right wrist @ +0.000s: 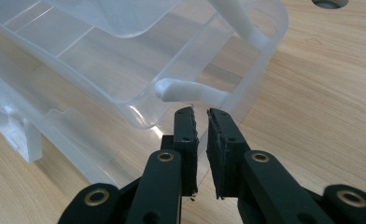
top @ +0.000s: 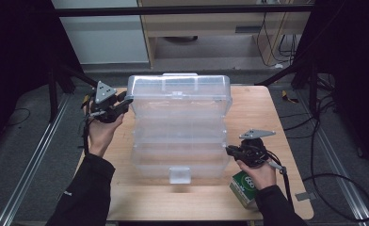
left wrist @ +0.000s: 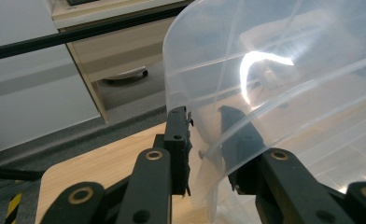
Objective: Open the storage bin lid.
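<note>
gripping a clear tiered box at two corners

clamping the lid edge of the clear plastic box (top: 180,123), the left tongs (top: 124,101) sit at its far left corner, palm turned up; the left gripper view shows the wall pinched between the pads. the right tongs (top: 229,151), nearly shut and empty, rest beside the box's near right corner, by a white hinge arm (right wrist: 190,90). a green carton (top: 244,186) lies under the right wrist, its print unreadable. the box stands mid-surface (top: 286,141).

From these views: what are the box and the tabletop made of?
Box: clear, glossy plastic by the look; the table shows through its walls and glare streaks its lid. Tabletop: pale wood or wood-look laminate, matte, with fine straight grain.
</note>
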`<state>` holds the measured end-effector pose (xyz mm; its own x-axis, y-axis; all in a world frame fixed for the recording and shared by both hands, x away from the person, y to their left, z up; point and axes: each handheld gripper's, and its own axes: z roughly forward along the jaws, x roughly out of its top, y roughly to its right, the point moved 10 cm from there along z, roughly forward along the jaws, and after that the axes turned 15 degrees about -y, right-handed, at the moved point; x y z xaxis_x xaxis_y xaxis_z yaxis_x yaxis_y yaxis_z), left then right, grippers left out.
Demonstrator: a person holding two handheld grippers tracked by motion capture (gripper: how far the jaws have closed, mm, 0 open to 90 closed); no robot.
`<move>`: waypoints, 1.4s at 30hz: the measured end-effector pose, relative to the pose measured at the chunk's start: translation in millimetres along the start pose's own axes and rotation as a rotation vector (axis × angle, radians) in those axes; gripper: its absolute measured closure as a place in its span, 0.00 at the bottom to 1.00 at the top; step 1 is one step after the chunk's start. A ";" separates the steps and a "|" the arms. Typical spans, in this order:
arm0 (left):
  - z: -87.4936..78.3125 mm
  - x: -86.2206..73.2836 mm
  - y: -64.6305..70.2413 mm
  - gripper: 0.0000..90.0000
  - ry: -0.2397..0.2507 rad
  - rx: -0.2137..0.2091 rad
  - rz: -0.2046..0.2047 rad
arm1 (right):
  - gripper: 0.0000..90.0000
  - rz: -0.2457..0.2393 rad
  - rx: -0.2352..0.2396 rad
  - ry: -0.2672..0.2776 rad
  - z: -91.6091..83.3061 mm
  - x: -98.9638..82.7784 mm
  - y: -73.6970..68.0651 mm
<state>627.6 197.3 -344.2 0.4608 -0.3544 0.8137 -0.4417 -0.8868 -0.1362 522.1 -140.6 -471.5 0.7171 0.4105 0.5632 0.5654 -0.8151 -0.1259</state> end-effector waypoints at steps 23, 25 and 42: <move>18.2 18.7 -10.0 0.83 -0.010 0.017 -0.056 | 0.90 0.004 0.006 0.003 0.8 0.4 0.7; 20.3 20.5 -11.1 0.83 -0.013 0.024 -0.054 | 0.90 0.005 0.006 0.003 1.0 0.4 0.8; 40.0 32.6 -20.1 0.85 -0.021 0.036 -0.086 | 0.87 0.012 -0.014 0.003 3.8 0.8 1.5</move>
<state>682.4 191.7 -337.5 0.5119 -0.2827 0.8112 -0.3718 -0.9242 -0.0874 525.1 -139.9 -474.4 0.7224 0.3993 0.5645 0.5512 -0.8255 -0.1214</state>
